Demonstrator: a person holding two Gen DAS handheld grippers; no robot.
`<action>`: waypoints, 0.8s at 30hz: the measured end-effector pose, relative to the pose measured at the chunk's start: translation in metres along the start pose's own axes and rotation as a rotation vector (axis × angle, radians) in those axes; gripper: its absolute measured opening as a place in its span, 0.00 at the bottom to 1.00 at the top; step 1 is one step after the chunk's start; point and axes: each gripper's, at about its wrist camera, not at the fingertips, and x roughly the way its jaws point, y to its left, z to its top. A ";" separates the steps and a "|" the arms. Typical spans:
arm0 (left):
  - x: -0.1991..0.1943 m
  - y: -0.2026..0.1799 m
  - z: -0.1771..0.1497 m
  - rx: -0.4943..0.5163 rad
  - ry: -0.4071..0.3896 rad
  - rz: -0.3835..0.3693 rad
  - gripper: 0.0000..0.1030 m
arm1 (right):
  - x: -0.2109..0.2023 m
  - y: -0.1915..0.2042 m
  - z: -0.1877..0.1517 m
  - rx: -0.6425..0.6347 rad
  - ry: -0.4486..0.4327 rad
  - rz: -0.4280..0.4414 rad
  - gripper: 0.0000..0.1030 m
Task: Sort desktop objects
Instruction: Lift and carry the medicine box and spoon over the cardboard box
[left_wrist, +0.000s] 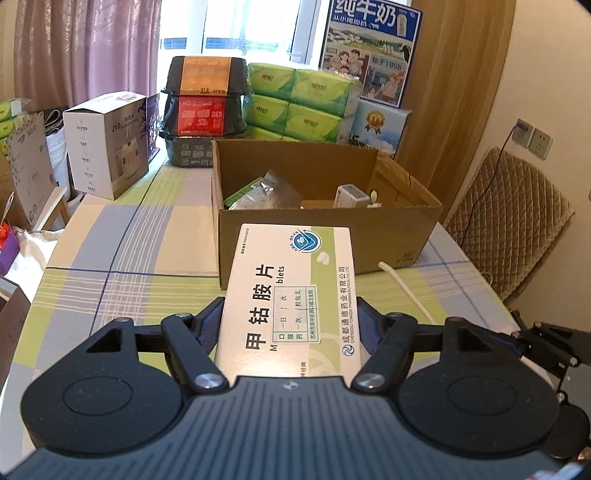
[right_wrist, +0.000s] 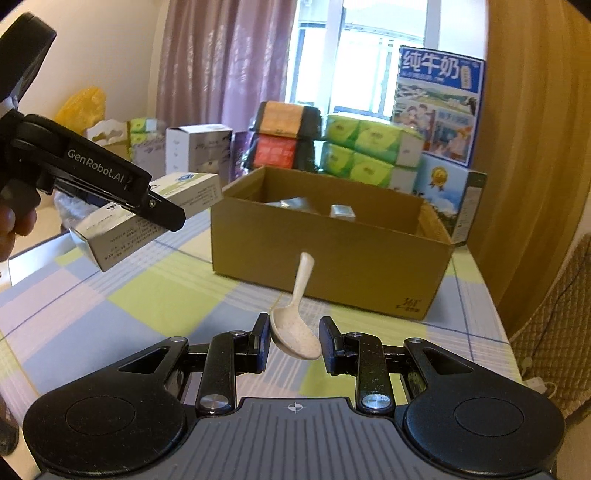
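Mid-sort, transport step, two items in play.

Left gripper (left_wrist: 291, 325): jaws clamped on the medicine box (left_wrist: 291, 295), pads pressed on its long sides near the rear end. Box held off the counter (left_wrist: 110, 266), front end pointing at the cardboard box (left_wrist: 325, 240) but short of its near wall. From the right wrist view, medicine box (right_wrist: 155, 218) sits well left of the carton (right_wrist: 332, 266), tilted, rear end low.

Right gripper (right_wrist: 293, 343): jaws partly closed around the spoon (right_wrist: 295, 325), bowl between the pads, handle pointing forward and up toward the carton. Left pad looks to be touching the bowl; slight gap showing at the right pad. Cannot tell whether actually gripped or just bracketed, nor whether the spoon is lifted or resting on the counter.

Carton open, already holding a foil pack (left_wrist: 269, 192), a green packet (left_wrist: 242, 195) and a small white item (left_wrist: 349, 195).

Next move, by judgement: raise the medicine box clear of the near wall, carry forward over the free middle of the carton, level it, then release. Risk: long box overhanging far past the pads, could pivot or clip the rim. Spoon: confirm a firm pinch on the rounded bowl before lifting; likely to slip.
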 end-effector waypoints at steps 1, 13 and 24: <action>0.000 -0.002 0.001 0.002 -0.002 0.001 0.65 | -0.001 0.000 0.000 0.003 -0.003 -0.004 0.24; 0.009 -0.015 0.001 0.024 0.009 0.002 0.65 | -0.006 -0.011 0.003 0.023 -0.026 -0.030 0.24; 0.013 -0.017 0.001 0.024 0.015 0.021 0.65 | -0.006 -0.014 0.007 0.027 -0.034 -0.038 0.24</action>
